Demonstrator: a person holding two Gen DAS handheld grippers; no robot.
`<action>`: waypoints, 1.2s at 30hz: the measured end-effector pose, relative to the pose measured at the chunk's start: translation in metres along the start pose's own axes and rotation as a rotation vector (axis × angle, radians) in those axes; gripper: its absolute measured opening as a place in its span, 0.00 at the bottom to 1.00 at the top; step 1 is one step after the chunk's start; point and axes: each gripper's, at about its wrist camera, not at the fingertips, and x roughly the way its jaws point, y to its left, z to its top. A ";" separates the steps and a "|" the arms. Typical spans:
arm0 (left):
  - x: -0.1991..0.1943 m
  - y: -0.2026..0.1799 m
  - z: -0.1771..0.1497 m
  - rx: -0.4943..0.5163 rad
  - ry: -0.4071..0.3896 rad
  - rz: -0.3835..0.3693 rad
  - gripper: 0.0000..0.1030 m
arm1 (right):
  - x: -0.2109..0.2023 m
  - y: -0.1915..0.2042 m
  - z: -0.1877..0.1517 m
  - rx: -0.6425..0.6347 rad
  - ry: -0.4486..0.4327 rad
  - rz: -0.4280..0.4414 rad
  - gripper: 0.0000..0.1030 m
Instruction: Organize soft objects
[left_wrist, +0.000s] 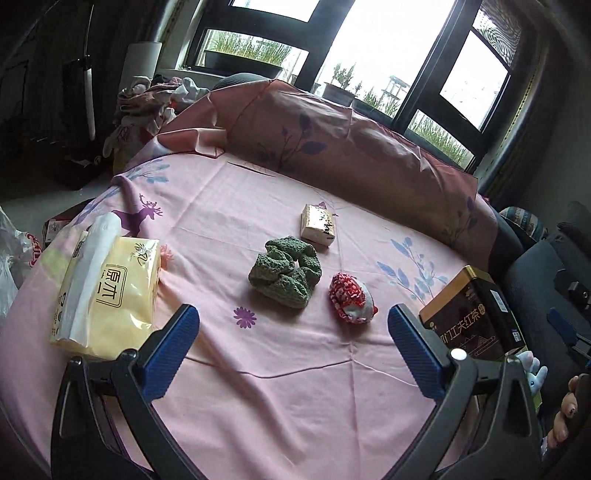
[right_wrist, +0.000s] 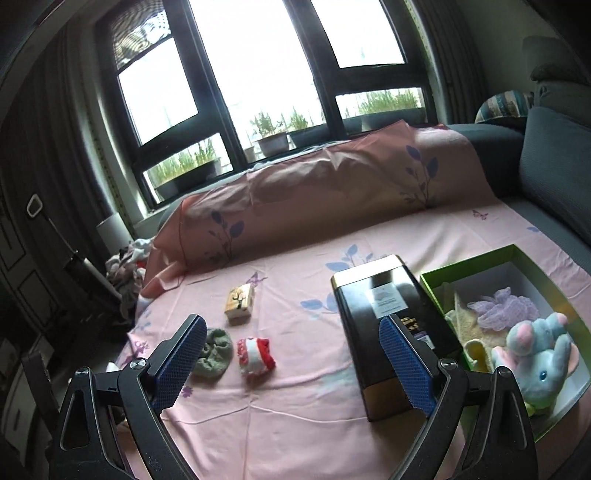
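Both grippers, left (left_wrist: 291, 332) and right (right_wrist: 291, 354), gape empty over the sheet (left_wrist: 280, 387); only left view catches the tissues (left_wrist: 107, 295), only right the green box (right_wrist: 476, 264) with plush (right_wrist: 539, 365)

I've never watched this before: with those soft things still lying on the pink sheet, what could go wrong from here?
The green scrunchie and red-and-white toy lie close together, so the open left gripper might pinch both, or the sheet. The tall black tin stands between them and the green box, so a carried item could knock it.
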 end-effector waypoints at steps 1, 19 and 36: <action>0.001 0.002 0.000 -0.014 0.012 -0.008 0.99 | 0.009 0.007 0.001 -0.002 0.022 0.007 0.92; 0.042 0.043 0.005 -0.052 0.203 0.194 0.98 | 0.318 0.124 -0.002 -0.202 0.513 -0.140 0.92; 0.041 0.038 0.004 -0.062 0.231 0.130 0.98 | 0.258 0.087 -0.012 -0.208 0.473 -0.124 0.51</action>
